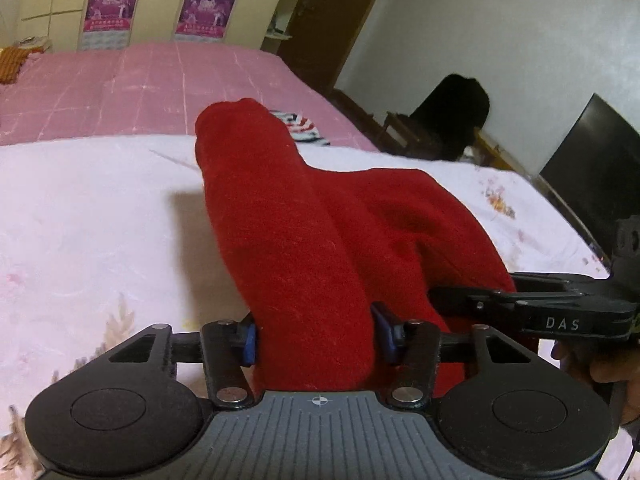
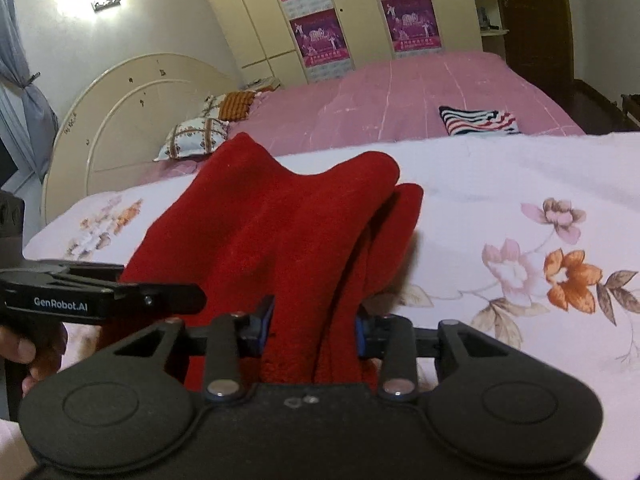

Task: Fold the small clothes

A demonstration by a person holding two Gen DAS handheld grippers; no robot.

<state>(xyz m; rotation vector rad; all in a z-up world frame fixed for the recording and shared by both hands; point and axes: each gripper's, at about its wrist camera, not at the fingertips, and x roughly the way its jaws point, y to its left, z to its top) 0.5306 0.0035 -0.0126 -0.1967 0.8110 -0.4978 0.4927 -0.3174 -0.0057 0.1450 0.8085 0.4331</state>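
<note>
A red fleece garment [image 1: 304,220] lies bunched on the white floral sheet [image 1: 88,216] of the bed. My left gripper [image 1: 316,338] is shut on one edge of it, the cloth filling the gap between the blue pads [image 1: 249,340]. My right gripper [image 2: 314,330] is shut on another edge of the same garment [image 2: 280,224], which rises in two folds ahead of it. The right gripper also shows at the right of the left wrist view [image 1: 480,300], close beside the left one.
A folded striped garment [image 2: 478,120] lies farther back on the pink bedspread [image 2: 380,92]; it also shows in the left wrist view [image 1: 304,126]. Pillows [image 2: 192,138] sit by the headboard [image 2: 120,112]. A dark chair [image 1: 452,116] and a screen [image 1: 592,160] stand right of the bed.
</note>
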